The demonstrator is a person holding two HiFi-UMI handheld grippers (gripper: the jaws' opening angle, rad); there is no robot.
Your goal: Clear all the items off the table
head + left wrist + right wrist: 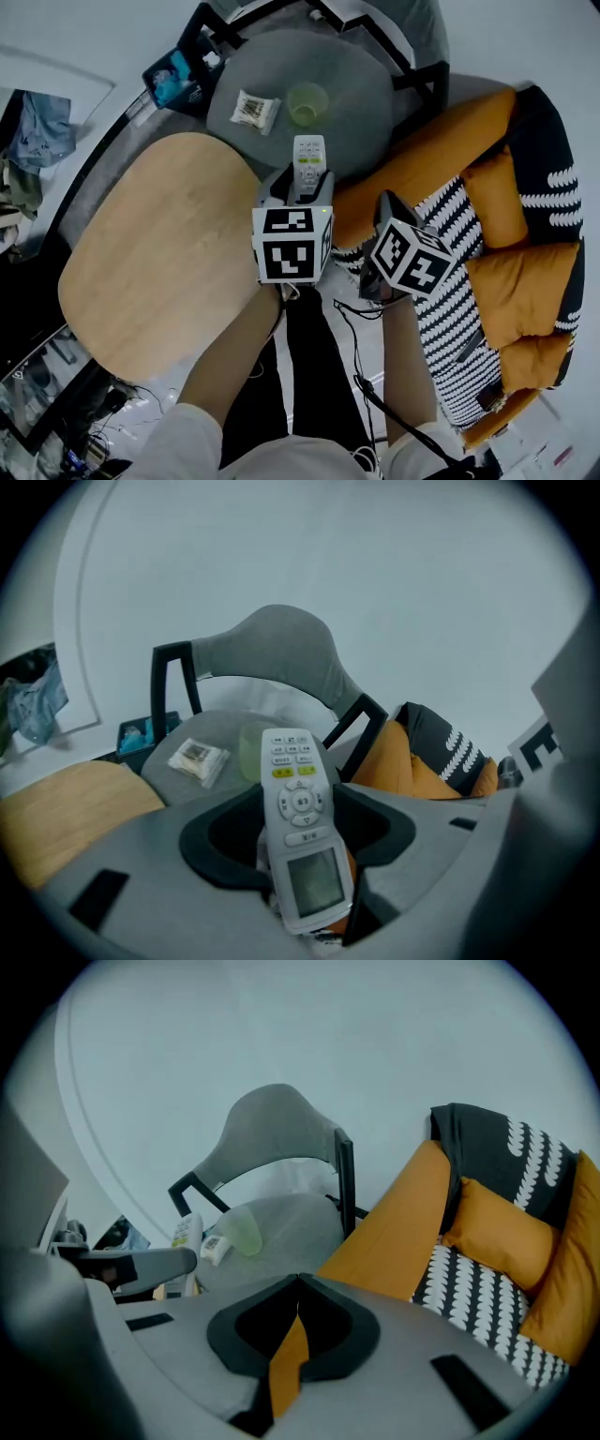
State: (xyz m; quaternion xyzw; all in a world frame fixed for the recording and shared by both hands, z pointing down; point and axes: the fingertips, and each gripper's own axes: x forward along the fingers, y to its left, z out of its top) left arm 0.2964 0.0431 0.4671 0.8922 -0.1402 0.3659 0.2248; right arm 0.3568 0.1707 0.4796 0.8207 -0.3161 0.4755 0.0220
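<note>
My left gripper (pixel 302 185) is shut on a white remote control (pixel 308 157), which sticks out forward past the jaws, buttons up (pixel 295 771). It hovers at the near edge of a grey chair seat (pixel 361 84). On that seat lie a pale green cup (pixel 307 103) and a small snack packet (pixel 253 110); both also show beyond the remote, cup (pixel 247 752) and packet (pixel 197 758). My right gripper (pixel 386 208) is to the right, over the sofa edge, shut with nothing in it (pixel 298 1283). The wooden table (pixel 159 253) at the left is bare.
An orange sofa (pixel 422 159) with a black-and-white patterned cover and orange cushions fills the right side. A dark bin with blue contents (pixel 173 75) stands left of the chair. Cables hang near the person's legs at the bottom.
</note>
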